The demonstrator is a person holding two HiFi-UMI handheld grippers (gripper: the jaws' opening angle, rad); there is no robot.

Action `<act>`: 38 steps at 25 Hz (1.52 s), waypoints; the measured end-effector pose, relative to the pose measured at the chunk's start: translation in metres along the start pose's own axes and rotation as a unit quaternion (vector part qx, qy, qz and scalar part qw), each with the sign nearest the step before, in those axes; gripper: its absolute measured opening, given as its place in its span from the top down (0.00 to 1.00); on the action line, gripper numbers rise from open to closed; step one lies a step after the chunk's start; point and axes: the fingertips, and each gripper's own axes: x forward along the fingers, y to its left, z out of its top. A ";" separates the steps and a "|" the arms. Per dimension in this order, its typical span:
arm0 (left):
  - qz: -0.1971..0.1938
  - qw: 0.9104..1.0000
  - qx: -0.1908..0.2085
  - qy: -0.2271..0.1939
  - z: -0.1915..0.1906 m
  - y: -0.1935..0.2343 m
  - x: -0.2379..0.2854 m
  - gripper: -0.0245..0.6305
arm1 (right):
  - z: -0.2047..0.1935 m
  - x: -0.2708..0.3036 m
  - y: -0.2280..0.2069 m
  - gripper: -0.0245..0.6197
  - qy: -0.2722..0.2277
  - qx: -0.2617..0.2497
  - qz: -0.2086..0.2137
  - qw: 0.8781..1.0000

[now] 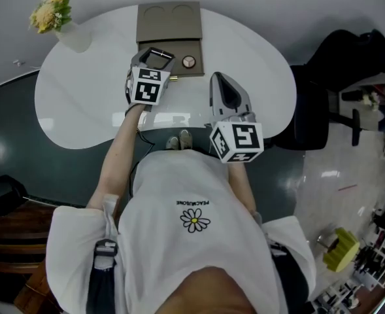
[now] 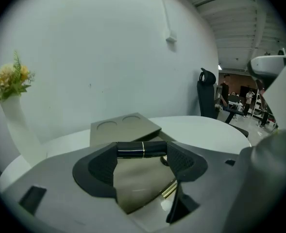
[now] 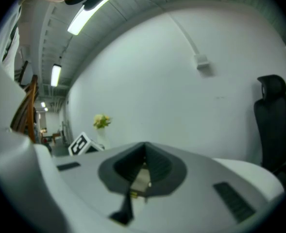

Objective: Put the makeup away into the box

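One lipstick (image 2: 133,149), gripped crosswise in left tongs (image 2: 143,154) — above box (image 2: 114,129)

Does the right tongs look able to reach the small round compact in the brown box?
Probably yes: nothing stands between the right tongs and the small round compact; the left tongs sit aside.

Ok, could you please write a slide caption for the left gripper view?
Left tongs grip a black tube crosswise over the tan box on a white table.
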 end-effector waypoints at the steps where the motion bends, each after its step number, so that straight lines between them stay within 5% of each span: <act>1: -0.005 1.000 -0.008 0.020 -0.009 0.001 0.007 0.45 | -0.002 0.001 -0.003 0.92 0.003 0.003 -0.004 1.000; 8: -0.028 0.991 -0.010 0.132 -0.039 0.007 0.043 0.45 | -0.013 0.001 -0.022 0.92 0.018 0.017 -0.026 0.999; 12: -0.065 0.975 -0.038 0.211 -0.064 -0.008 0.051 0.45 | -0.016 0.000 -0.029 0.92 0.019 0.024 -0.035 0.999; 18: -0.075 0.959 -0.024 0.273 -0.087 -0.018 0.052 0.45 | -0.021 -0.003 -0.034 0.92 0.029 0.029 -0.036 0.999; 27: -0.070 0.971 0.011 0.228 -0.072 -0.016 0.063 0.45 | -0.018 -0.006 -0.029 0.92 0.022 0.023 -0.017 0.999; 30: -0.079 0.965 -0.001 0.251 -0.081 -0.023 0.056 0.45 | -0.017 -0.007 -0.025 0.92 0.019 0.017 -0.011 1.000; 33: -0.072 0.973 0.015 0.221 -0.070 -0.018 0.062 0.45 | -0.016 -0.007 -0.021 0.92 0.015 0.011 -0.006 1.000; 38: -0.068 0.970 0.007 0.235 -0.073 -0.020 0.054 0.45 | -0.014 -0.011 -0.019 0.92 0.011 0.010 -0.004 1.000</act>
